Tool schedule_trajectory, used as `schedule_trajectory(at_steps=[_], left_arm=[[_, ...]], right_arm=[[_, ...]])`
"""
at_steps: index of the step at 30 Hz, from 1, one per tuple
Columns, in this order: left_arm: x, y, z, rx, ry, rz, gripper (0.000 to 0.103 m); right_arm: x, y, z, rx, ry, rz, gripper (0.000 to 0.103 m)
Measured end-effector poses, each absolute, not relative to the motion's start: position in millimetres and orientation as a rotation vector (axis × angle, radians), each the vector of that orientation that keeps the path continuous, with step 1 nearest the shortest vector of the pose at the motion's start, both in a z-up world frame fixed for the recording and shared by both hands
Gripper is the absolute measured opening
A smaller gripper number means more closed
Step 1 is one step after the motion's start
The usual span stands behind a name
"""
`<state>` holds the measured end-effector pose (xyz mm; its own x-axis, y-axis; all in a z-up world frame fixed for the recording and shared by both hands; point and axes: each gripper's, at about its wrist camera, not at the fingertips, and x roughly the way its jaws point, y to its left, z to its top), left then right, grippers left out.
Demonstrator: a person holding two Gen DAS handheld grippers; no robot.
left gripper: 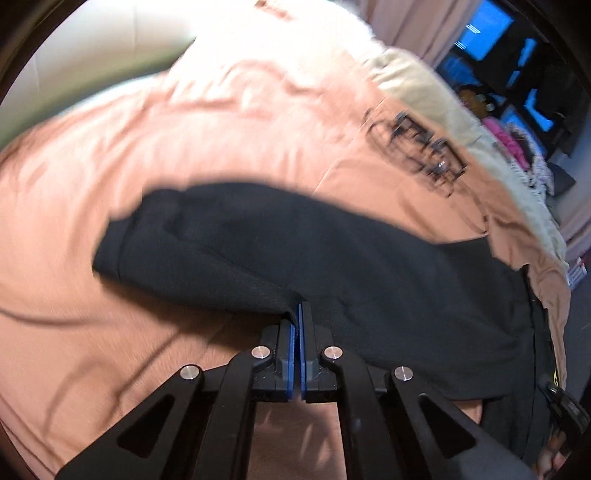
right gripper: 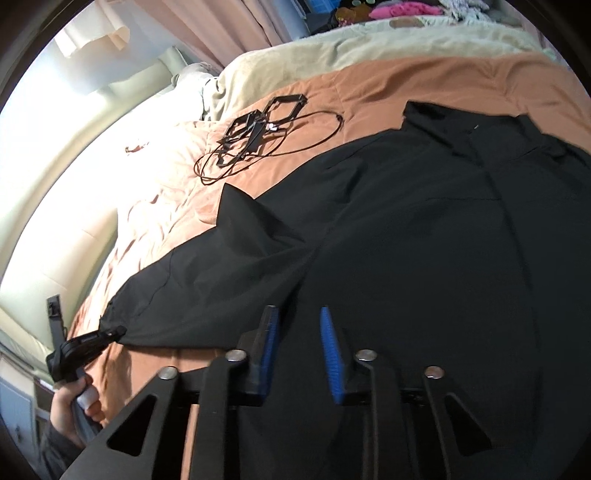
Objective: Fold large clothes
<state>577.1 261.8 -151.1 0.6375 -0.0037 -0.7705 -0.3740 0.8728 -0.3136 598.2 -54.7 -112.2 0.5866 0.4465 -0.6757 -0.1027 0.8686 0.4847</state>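
Left wrist: fingers (left gripper: 298,314) pinching black garment (left gripper: 295,236)

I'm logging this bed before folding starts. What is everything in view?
garment: one, black, spread on the bedspread
bedspread: one, orange, covering the bed
blanket: one, cream, beyond the bedspread
cable tangle: one, black, on the bedspread past the garment
clothes pile: one, mostly pink, behind the blanket
left gripper: one, blue fingers, shut on the garment's edge
right gripper: one, blue fingers, open over the garment
left hand: one, holding the left gripper
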Motion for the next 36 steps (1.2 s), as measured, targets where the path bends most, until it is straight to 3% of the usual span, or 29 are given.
schedule_trajectory(at_steps=[8, 14, 19, 22, 27, 31, 36], left_arm=[[568, 238, -59, -0.379, 0.701, 0.116, 0.004], [579, 197, -8, -0.308, 0.648, 0.044, 0.004], [593, 153, 29, -0.292, 0.599, -0.025, 0.003], [601, 121, 50, -0.279, 0.574, -0.082, 0.003], [607, 74, 76, -0.265, 0.538, -0.169, 0.003], [612, 28, 88, -0.237, 0.528, -0.244, 0.003], [615, -37, 98, -0.190, 0.529, -0.347, 0.003]], right_arm=[[631, -44, -138, 0.491, 0.908, 0.320, 0.010], [650, -40, -173, 0.558, 1.019, 0.300, 0.008], [638, -55, -153, 0.563, 1.023, 0.359, 0.008], [619, -73, -135, 0.528, 0.983, 0.362, 0.018], [582, -121, -105, 0.494, 0.922, 0.324, 0.025], [554, -161, -88, 0.486, 0.879, 0.280, 0.040], [526, -216, -75, 0.501, 0.836, 0.232, 0.042]])
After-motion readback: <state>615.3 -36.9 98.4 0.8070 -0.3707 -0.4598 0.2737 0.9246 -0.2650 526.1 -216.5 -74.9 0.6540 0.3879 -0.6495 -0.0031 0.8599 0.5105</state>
